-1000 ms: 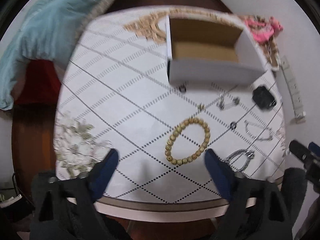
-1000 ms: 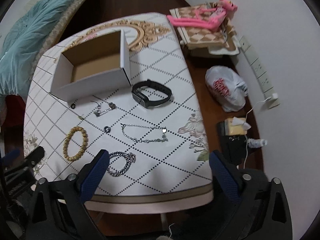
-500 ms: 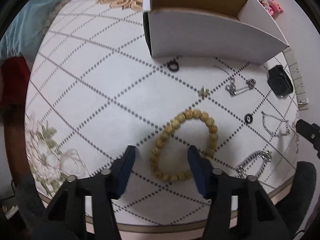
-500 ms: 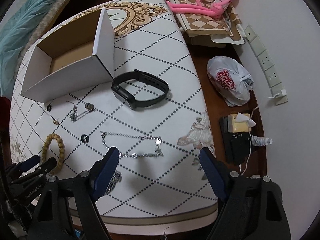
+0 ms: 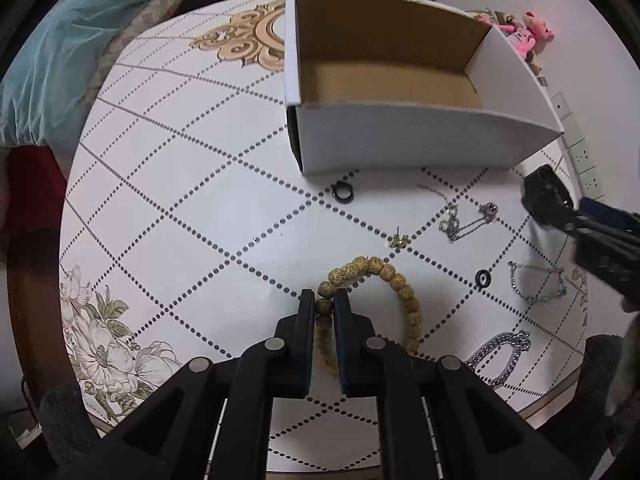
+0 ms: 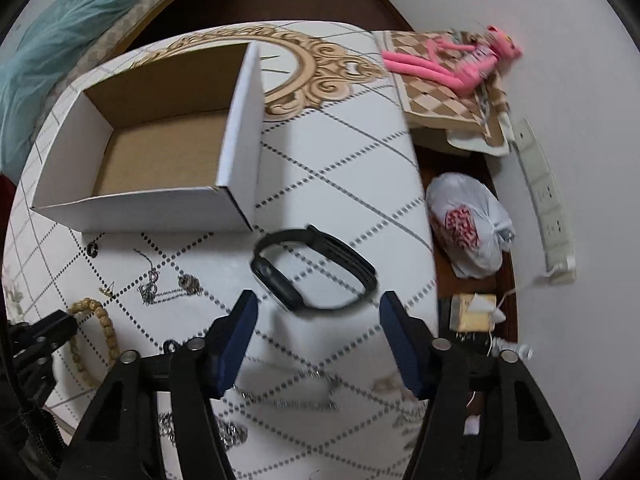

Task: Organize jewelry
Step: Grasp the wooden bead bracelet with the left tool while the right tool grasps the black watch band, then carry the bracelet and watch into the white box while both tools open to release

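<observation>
My left gripper [image 5: 324, 300] is shut on the left side of a wooden bead bracelet [image 5: 400, 284] that lies on the table; the bracelet also shows in the right wrist view [image 6: 105, 322]. My right gripper [image 6: 318, 306] is open just in front of a black smart band [image 6: 316, 270], its fingers to either side of the band's near end. An open white cardboard box [image 5: 404, 142] stands behind, empty inside; it also shows in the right wrist view [image 6: 160, 204].
On the table lie a black ring [image 5: 343, 192], a small gold earring [image 5: 399, 241], a thin necklace [image 5: 464, 220], another black ring [image 5: 483, 279], a thin chain bracelet [image 5: 536, 286] and a thick chain bracelet [image 5: 502, 354]. A plastic bag [image 6: 470, 228] sits on the floor to the right.
My left gripper has closed on the bead bracelet. My right gripper has moved forward past the chains to the black smart band, still open.
</observation>
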Motion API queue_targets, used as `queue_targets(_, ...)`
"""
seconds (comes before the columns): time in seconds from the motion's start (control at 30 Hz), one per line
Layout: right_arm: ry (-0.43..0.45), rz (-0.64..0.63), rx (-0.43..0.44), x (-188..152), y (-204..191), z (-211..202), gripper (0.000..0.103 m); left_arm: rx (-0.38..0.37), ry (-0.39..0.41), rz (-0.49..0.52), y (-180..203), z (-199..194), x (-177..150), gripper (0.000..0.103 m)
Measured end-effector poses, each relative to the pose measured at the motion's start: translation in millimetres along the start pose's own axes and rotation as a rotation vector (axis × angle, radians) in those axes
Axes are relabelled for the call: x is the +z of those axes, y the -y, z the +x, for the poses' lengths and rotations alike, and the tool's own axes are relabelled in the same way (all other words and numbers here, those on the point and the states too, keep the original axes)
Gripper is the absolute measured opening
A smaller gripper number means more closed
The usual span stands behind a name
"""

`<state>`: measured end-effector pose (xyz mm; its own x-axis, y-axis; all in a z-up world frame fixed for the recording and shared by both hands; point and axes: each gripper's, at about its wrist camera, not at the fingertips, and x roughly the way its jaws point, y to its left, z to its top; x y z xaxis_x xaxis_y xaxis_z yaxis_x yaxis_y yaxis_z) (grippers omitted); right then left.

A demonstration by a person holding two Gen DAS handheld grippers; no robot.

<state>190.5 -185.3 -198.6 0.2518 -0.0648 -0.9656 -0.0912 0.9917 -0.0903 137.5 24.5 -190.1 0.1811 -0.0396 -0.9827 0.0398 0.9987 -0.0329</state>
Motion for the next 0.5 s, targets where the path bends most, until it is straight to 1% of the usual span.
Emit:
queue_targets(0.07,-0.016,-0.023,0.0,2.2,-5.4,6.8,0.045,-0.006,0.005,-0.005,2.3,-10.4,5.3,0.007)
queue_targets(0.1,-0.029,-0.035,0.005,3.3,-7.4,11.2,0.039,-0.009,0.011,-0.007,1.3,-14.0,6.4,0.007)
queue_targets(0.13,-0.038,-0.04,0.025,3.6,-7.6,14.3,0.024,-0.014,0.015,-0.009,-0.3,-18.3,7.5,0.007)
queue_targets(0.17,-0.04,-0.04,0.038,4.4,-8.9,15.6,0.014,-0.02,0.02,-0.013,-3.3,-20.5,6.7,0.007)
queue_targets(0.23,-0.04,-0.035,0.052,2.8,-8.7,14.2,0.013,-0.029,0.03,-0.021,-8.3,-28.0,8.1,0.007)
queue_targets(0.3,-0.033,-0.014,0.086,-0.9,-6.4,9.0,0.013,-0.042,0.044,-0.03,-11.4,-33.3,2.5,0.007)
queue_targets(0.5,-0.002,0.064,0.172,-17.8,2.3,-19.2,0.013,-0.087,0.09,-0.052,-26.9,-62.8,-8.7,0.007)
